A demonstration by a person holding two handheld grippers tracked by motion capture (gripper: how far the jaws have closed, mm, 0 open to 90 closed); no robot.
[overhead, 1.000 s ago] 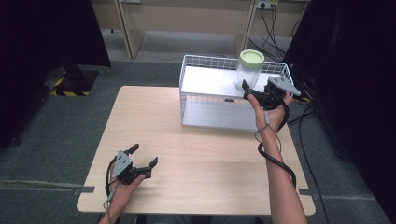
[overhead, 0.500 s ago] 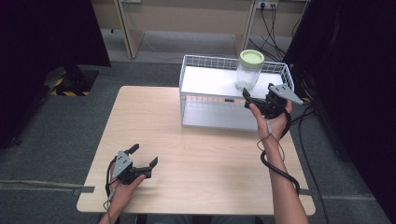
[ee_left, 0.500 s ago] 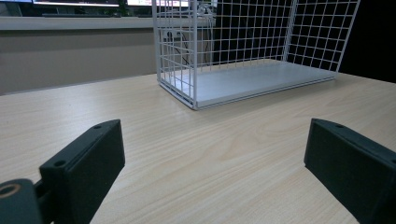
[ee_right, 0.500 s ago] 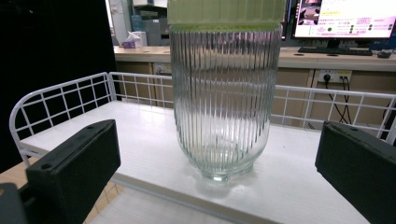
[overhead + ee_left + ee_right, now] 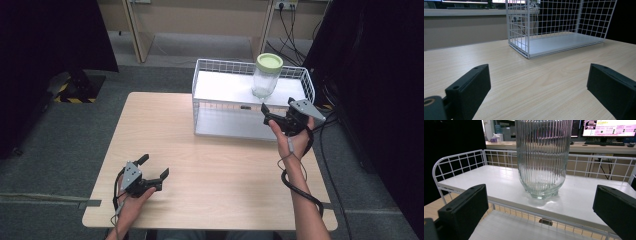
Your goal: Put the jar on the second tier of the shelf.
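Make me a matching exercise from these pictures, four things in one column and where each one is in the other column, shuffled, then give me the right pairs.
Things
1. glass jar
2. green lid
3. left gripper
4. right gripper

Places
A. near the front left corner of the wooden table, jaws open
B. standing upright on the white top shelf of the wire rack
C. held just in front of the rack, jaws open and aimed at the jar
D. on top of the jar

Pairs: 1-B, 2-D, 3-A, 4-C
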